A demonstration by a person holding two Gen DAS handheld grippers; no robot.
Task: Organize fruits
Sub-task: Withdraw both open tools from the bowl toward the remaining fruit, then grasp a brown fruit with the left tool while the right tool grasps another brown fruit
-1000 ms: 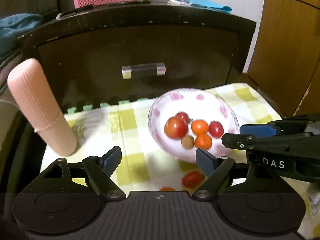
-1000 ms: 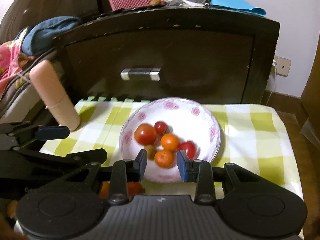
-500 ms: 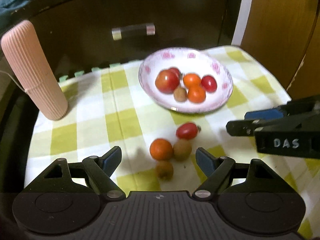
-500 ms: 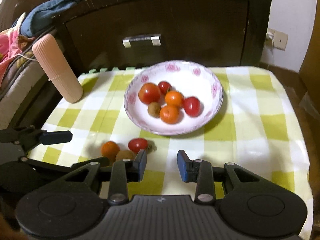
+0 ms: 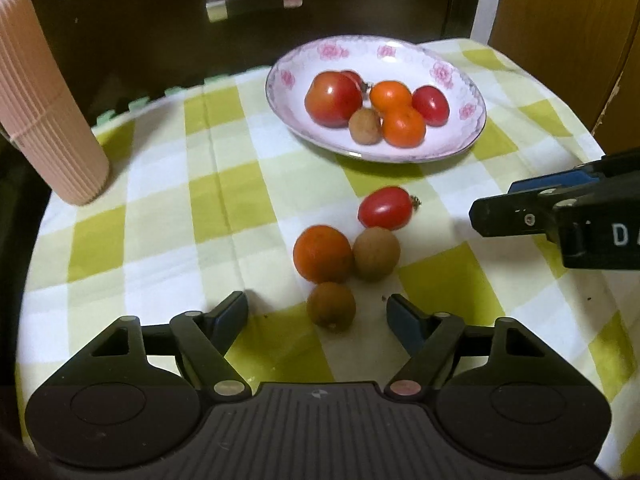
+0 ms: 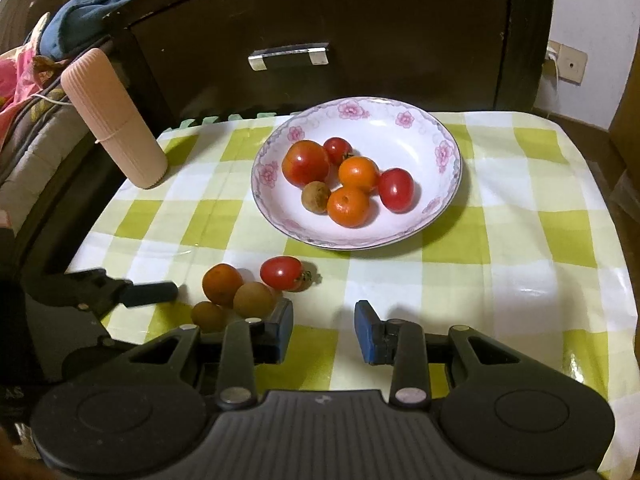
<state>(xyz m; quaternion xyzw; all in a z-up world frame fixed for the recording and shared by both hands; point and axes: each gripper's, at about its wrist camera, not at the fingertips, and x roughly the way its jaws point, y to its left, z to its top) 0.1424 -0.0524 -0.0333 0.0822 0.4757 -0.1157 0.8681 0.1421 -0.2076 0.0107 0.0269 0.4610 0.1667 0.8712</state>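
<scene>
A floral white bowl holds several tomatoes, oranges and one brown fruit. On the checked cloth in front of it lie a red tomato, an orange and two brown fruits. My left gripper is open and empty, its jaws on either side of the nearest brown fruit. My right gripper is open and empty, just right of the loose fruits; it shows in the left wrist view.
A ribbed pink cylinder stands at the cloth's back left. A dark cabinet with a metal handle stands behind the table. Clothes lie at the far left.
Both grippers have pulled back and lowered from the bowl toward the loose fruits at the front. The nearest brown fruit now lies between my left jaws.
</scene>
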